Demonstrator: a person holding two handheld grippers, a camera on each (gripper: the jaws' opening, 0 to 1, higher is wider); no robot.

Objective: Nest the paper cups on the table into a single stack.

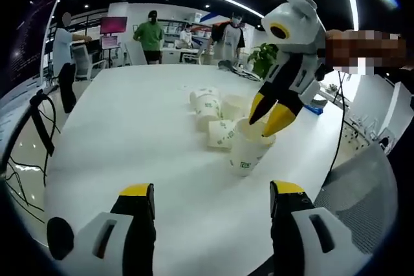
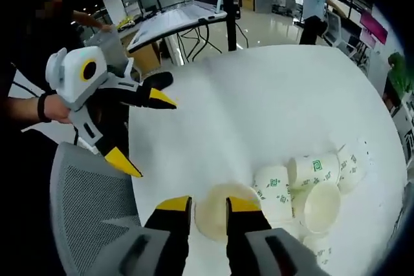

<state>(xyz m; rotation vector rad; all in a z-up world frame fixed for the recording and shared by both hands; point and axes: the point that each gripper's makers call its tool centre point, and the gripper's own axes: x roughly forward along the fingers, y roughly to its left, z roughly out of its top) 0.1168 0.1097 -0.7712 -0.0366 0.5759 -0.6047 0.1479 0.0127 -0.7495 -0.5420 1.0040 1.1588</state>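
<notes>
Cups first: there's a loose cluster of white paper cups with green print (image 1: pixel 213 117) sitting on the white round table (image 1: pixel 129 140), and everything else is easiest to place off that cluster. In the left gripper view, one upright paper cup (image 1: pixel 248 153) stands just on the near side of the cluster, touching or almost touching a tipped cup next to it, and the right gripper (image 1: pixel 272 119) is at its rim with the yellow tips pinched in on the rim wall, one tip looks inside the cup and one outside. Right gripper view backs that up: the right gripper (image 2: pixel 207 208) has its jaws nearly together with the rim of the upright paper cup (image 2: pixel 217 218) between them, so it's clamped on that cup. Beside it in that view the cluster (image 2: pixel 310 185) is mostly cups lying on their sides, one showing its open mouth. The left gripper (image 1: pixel 210 201) is well back from the cluster over bare table, jaws wide apart and holding nothing; same story in the right gripper view, where the left gripper (image 2: pixel 145 134) sits near the table edge, far from the cups, above a grey mesh chair (image 2: pixel 90 211). Past the table, on the far side of the cluster, people stand around office desks (image 1: pixel 187 46).
</notes>
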